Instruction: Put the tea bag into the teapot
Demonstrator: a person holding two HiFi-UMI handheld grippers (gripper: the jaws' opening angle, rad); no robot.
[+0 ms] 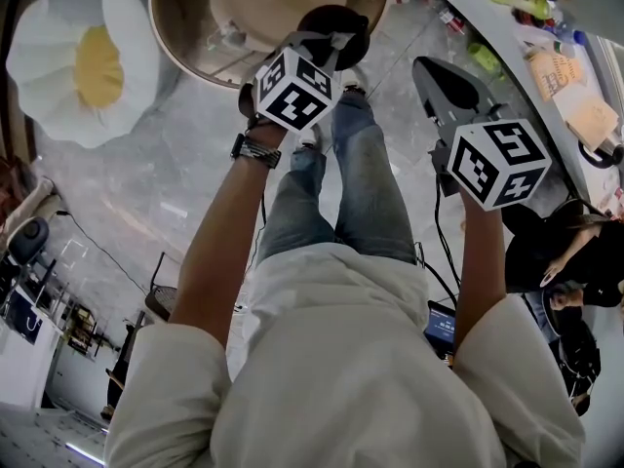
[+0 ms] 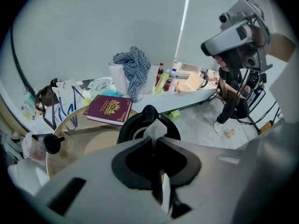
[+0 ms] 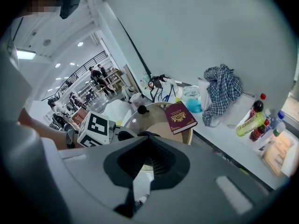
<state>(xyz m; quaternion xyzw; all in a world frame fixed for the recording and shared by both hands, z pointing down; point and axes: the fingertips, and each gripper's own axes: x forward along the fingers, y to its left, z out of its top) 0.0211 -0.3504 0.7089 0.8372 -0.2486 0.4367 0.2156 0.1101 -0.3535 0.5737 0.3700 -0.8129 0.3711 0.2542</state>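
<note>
My left gripper (image 2: 154,141) is shut on a white tea bag (image 2: 155,128), which sticks up past its tips. Just beyond and below them stands the black teapot (image 2: 129,125) on the round glass table (image 2: 70,125). In the head view the left gripper (image 1: 322,47) hangs over the teapot (image 1: 341,22) at the table's near edge. My right gripper (image 1: 429,71) is held to the right, off the table and over the floor. In its own view the right gripper (image 3: 149,136) has its tips together with nothing between them, and the teapot is mostly hidden behind its jaws.
A maroon book (image 2: 108,108) and a small black knobbed lid (image 2: 52,143) lie on the glass table. Behind it, a long white table (image 2: 187,99) carries bottles (image 2: 163,80) and a checked cloth (image 2: 135,69). A white-and-yellow egg-shaped cushion (image 1: 83,57) lies on the floor. A person (image 1: 565,252) sits at the right.
</note>
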